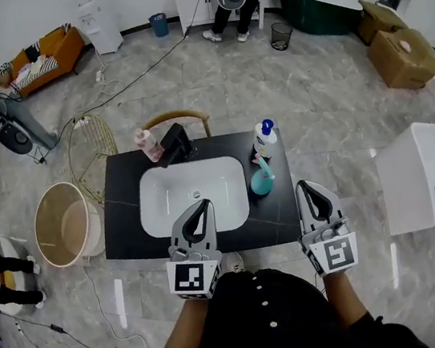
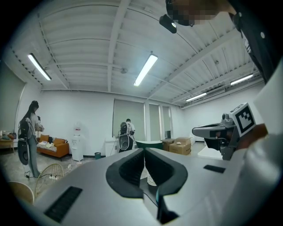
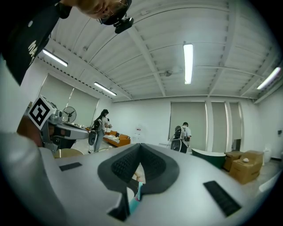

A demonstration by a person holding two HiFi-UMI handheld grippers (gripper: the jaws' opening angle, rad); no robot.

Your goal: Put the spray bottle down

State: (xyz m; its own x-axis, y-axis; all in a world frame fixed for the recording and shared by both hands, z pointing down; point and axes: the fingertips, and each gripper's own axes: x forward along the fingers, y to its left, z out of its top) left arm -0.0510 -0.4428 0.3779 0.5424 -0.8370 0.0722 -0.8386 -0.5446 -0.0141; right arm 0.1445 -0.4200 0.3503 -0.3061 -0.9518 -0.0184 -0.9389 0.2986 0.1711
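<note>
A teal spray bottle point(image 1: 262, 179) of translucent plastic, with a rounded belly and a slim trigger head, stands upright on the glossy black stone table point(image 1: 124, 224). It is right of centre in the head view, just beside the right edge of the smooth white rectangular basin point(image 1: 193, 197) with rounded corners that is sunk into the table. Just above it in the frame stands a white cylindrical bottle with a blue cap point(image 1: 265, 138). At the basin's upper edge are an angular black faucet point(image 1: 176, 144) and, to its left, a pink ribbed bottle point(image 1: 148, 145).

The left hand-held gripper point(image 1: 203, 204), a grey plastic wedge with a marker cube at its base, hangs over the table's lower edge near the basin. Its two jaws are pressed together at the tips with nothing between them, and its own view shows the dark ribbed pads point(image 2: 132, 170) meeting. The right hand-held gripper point(image 1: 303, 185) sits at the table's lower right corner, near the spray bottle but clear of it, its jaws likewise pressed together on nothing.

A round tan wicker basket point(image 1: 65, 224) stands on the polished grey marble floor point(image 1: 326, 88), left of the table.
</note>
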